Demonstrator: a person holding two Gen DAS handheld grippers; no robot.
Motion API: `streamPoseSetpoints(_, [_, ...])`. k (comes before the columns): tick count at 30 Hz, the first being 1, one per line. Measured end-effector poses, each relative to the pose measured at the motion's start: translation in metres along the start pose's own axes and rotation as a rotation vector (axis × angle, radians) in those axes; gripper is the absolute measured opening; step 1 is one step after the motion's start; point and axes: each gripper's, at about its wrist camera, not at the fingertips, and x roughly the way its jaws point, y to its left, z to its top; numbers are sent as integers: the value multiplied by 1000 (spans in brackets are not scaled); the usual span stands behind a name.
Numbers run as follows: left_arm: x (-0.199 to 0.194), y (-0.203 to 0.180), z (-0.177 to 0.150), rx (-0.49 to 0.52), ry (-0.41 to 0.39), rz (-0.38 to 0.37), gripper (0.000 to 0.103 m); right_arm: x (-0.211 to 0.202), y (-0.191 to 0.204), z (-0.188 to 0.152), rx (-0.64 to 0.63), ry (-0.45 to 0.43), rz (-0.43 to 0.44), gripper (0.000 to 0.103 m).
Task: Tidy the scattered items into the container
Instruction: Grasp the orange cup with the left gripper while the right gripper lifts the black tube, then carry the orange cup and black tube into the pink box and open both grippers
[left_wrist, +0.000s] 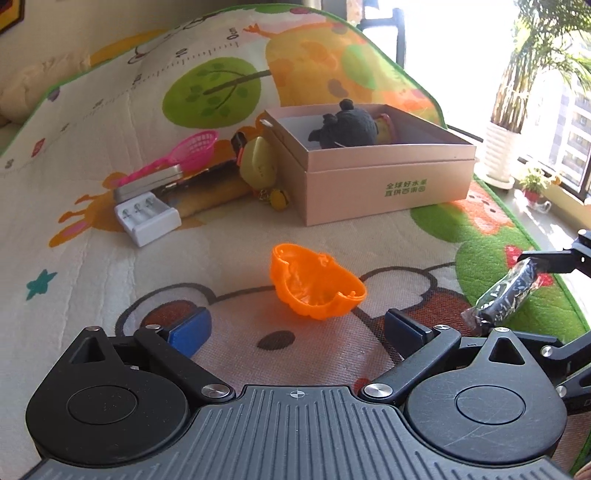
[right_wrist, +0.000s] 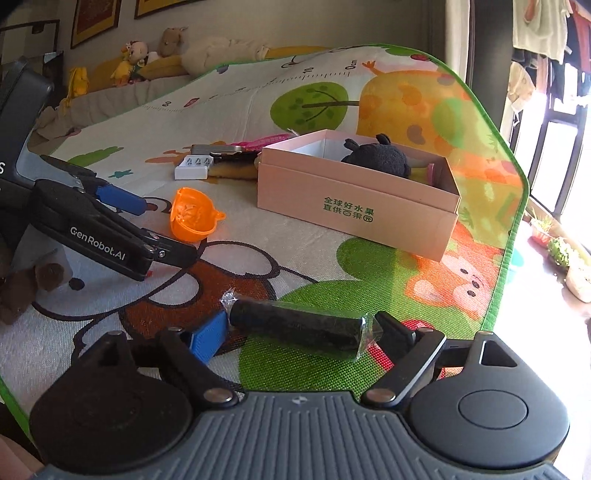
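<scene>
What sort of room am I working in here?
Most likely a home living room or play area: a cartoon play mat covers the floor, plush toys line the far wall, and laundry hangs by the sunny window.

Box (right_wrist: 354, 206) on play mat (right_wrist: 258, 103). Plush toy (right_wrist: 376, 157) inside box. Charger (right_wrist: 194, 166), tin (right_wrist: 216, 149) left of box; plastic shell (right_wrist: 194, 216) before box, left; wrapped roll (right_wrist: 299, 325) before box, nearest.
</scene>
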Motion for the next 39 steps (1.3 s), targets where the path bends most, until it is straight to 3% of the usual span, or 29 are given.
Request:
streamPoseSetpoints(12, [13,-5,20,206,-34,-39,101,0,-6,-5,22,-10,43,91])
streamPoseSetpoints(18, [17,-17,18,279,-33,-79,88,0,-6,-5,22,-14,51,92])
streamPoseSetpoints(21, [18,-17,20,278,-31,-89,77,1,-6,-6,19,-15,48,92])
streamPoseSetpoints(23, [19,-16,20,259,-26,-97,64,0,-5,-6,19,-18,43,92])
streamPoseSetpoints(29, [6,-15,14,192,-8,-123,63,1,-4,-2,14,-10,31,92])
streamPoseSetpoints(31, [-2,-19,9,188,-4,-125,63,1,-5,0,17,-5,34,82])
streamPoseSetpoints(39, [-22,-29,0,156,-25,-171,63,-13,-7,10,8,-3,53,80])
